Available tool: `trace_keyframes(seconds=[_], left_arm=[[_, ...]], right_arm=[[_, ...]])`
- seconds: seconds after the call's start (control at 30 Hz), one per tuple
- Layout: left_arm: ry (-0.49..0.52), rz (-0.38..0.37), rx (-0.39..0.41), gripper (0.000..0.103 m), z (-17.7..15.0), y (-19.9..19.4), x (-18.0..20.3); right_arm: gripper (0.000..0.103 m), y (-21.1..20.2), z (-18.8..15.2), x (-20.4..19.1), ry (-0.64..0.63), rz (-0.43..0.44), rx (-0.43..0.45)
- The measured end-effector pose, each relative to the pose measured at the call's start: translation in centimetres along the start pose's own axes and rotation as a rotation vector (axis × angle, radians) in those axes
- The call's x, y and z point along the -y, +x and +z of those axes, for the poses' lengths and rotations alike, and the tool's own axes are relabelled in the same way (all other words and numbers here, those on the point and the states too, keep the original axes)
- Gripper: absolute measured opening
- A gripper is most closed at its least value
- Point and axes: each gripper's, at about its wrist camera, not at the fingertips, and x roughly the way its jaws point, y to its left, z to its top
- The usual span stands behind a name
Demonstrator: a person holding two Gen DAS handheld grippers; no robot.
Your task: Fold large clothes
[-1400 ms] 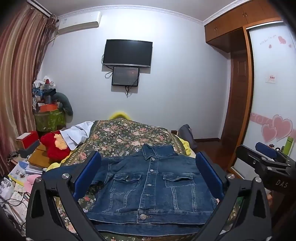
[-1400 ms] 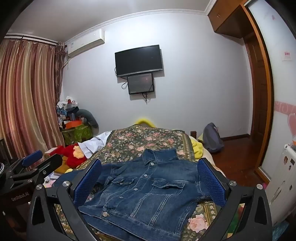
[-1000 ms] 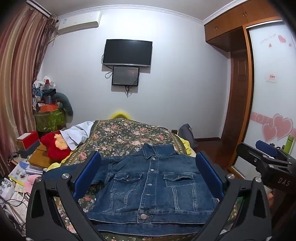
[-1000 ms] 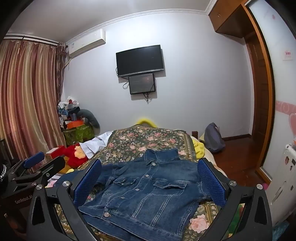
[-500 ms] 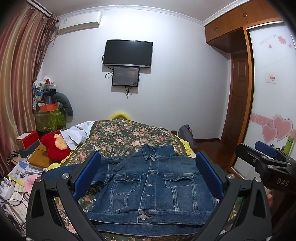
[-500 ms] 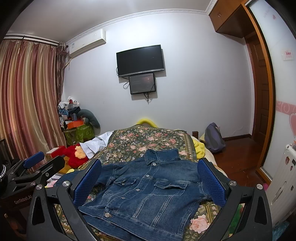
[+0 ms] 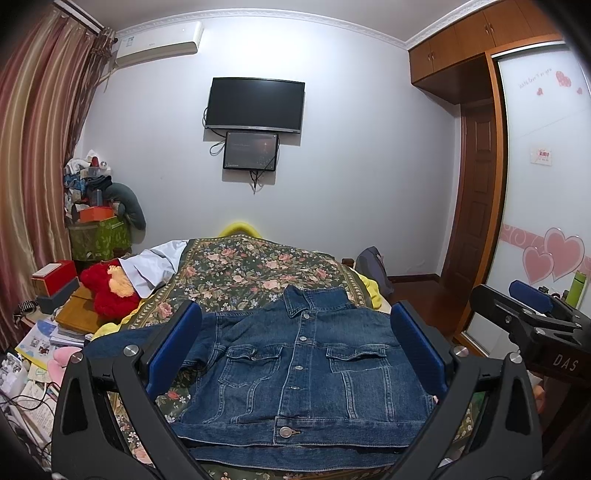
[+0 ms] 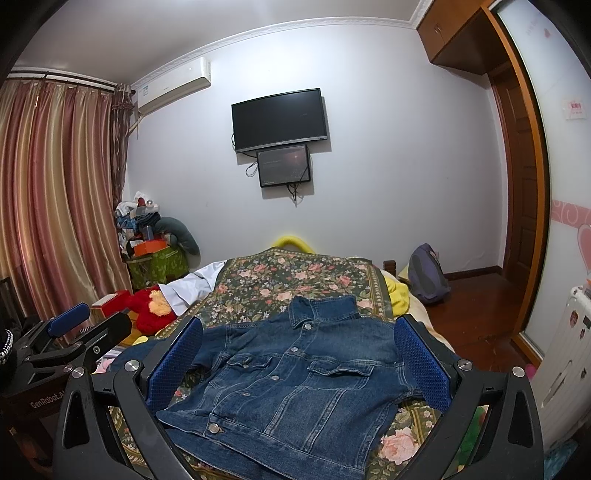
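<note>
Denim jacket (image 7: pixel 303 373): heavy blue woven cloth, matt, faded along seams; round metal buttons with dull shine.
Bedspread (image 7: pixel 255 269): floral printed cloth, matt.
Left hand-held gripper (image 7: pixel 295 354): black matt plastic frame, bright metal screw heads, blue pads smooth-looking.
Right hand-held gripper (image 8: pixel 299 362): same black matt frame; blue pads show a fine rough grid texture.
Curtains (image 8: pixel 48 206): striped cloth with satin sheen.
Wardrobe (image 7: pixel 476 33) and floor (image 8: pixel 476 306): brown wood, glossy.
Television (image 7: pixel 255 105): dark, glossy screen.
Plush toy (image 7: pixel 107 291): red fuzzy cloth.
</note>
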Motion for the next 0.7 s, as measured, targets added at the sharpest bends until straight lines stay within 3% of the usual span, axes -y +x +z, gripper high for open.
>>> trace_keyframes(seconds=[0.7], left_arm=[[0.001,0.004,0.0,0.103,-0.09,0.19,0.02]], right_arm=[[0.103,-0.04,-0.14,-0.85,0.002,0.002,-0.002]])
